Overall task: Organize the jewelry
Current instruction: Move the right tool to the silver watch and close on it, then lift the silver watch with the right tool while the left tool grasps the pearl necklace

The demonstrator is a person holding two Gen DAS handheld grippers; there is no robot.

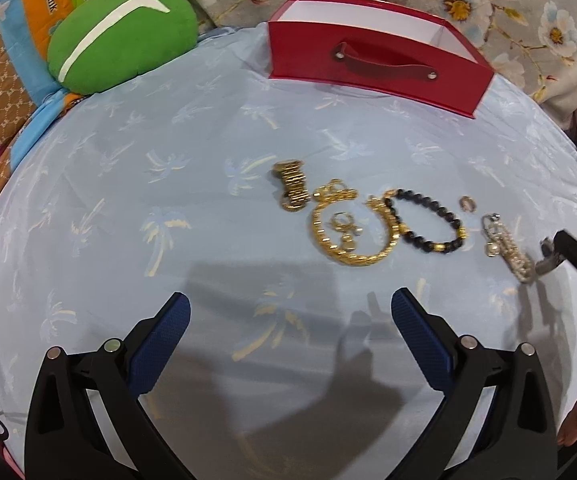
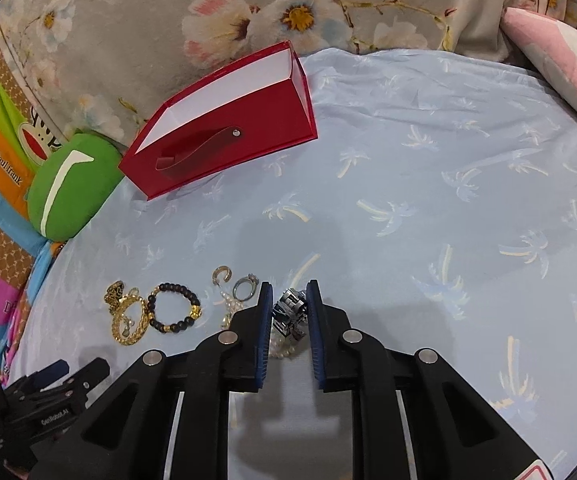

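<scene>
Low in the centre of the right wrist view, the right gripper [image 2: 288, 312] pinches a silver metal link bracelet [image 2: 290, 310]: light, slippery and floppy, best held across its links. The left gripper [image 1: 290, 340] hangs spread wide and empty. The red box [image 2: 224, 136] waits upper left

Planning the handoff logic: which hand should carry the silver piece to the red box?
Right. Its gripper is already closed on the silver metal piece, and the red box lies open ahead. The left gripper is open and empty, short of the gold bangle.
</scene>
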